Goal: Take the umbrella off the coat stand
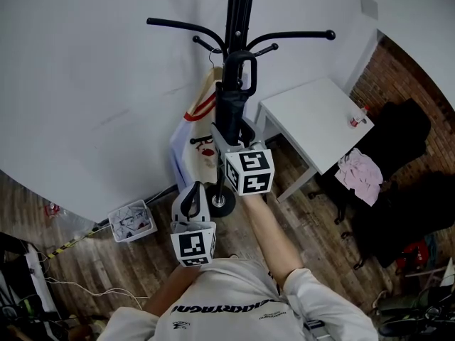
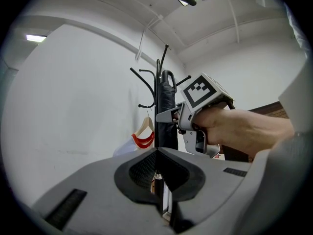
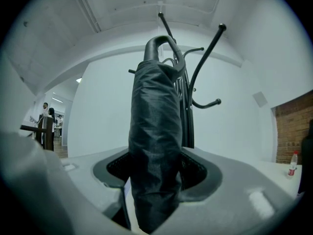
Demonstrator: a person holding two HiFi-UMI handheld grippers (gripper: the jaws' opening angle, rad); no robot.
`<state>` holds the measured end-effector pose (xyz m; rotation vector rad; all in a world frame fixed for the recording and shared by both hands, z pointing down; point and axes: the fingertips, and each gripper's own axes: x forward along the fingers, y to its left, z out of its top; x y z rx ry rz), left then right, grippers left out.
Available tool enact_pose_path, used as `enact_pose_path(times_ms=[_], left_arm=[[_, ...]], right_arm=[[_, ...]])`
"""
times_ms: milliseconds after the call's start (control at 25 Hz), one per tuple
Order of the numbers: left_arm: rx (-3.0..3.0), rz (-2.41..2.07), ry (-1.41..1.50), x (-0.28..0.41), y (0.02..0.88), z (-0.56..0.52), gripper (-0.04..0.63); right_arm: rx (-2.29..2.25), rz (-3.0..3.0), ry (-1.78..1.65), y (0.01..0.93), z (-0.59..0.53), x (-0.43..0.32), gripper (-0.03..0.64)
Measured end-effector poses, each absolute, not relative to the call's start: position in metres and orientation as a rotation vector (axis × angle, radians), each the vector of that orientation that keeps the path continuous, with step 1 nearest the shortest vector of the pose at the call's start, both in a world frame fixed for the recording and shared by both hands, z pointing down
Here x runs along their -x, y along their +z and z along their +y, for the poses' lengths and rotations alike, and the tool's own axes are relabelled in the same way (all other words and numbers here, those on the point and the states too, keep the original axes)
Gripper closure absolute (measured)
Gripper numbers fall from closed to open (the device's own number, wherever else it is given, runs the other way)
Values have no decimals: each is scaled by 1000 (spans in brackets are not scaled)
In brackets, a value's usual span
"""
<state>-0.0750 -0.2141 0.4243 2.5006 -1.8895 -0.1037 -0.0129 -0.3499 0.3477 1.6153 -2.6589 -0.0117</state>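
Observation:
A black folded umbrella (image 1: 231, 109) hangs upright against the black coat stand (image 1: 238, 6), its loop handle (image 1: 242, 69) close to the pole just under the hooks. Whether the handle rests on a hook I cannot tell. My right gripper (image 1: 225, 139) is shut on the umbrella's fabric body; in the right gripper view the umbrella (image 3: 155, 131) fills the gap between the jaws of the right gripper (image 3: 155, 180), with the stand (image 3: 188, 116) right behind. My left gripper (image 1: 190, 190) sits lower and nearer, pads together, holding nothing. The left gripper view shows the umbrella (image 2: 166, 102) and the right gripper (image 2: 169, 115) on it.
A cloth bag with red handles (image 1: 202, 141) hangs on the stand's left side. A white table (image 1: 313, 119) with a small bottle (image 1: 353, 119) stands to the right, dark clothes (image 1: 398, 141) and a pink cloth (image 1: 359, 172) beyond. A small box (image 1: 132, 221) lies by the wall.

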Motion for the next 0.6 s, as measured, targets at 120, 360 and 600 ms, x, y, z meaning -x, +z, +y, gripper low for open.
enact_pose_path(times_ms=[120, 360, 600], left_arm=[[-2495, -1889, -101, 75, 426, -214, 598], [-2510, -1864, -114, 66, 423, -208, 598], [-2519, -1852, -115, 62, 420, -203, 598]], right_arm=[[-1609, -2680, -2, 345, -342, 9, 344], [-1608, -2681, -34, 344, -323, -4, 344], [-1639, -2677, -14, 345, -306, -20, 344]])
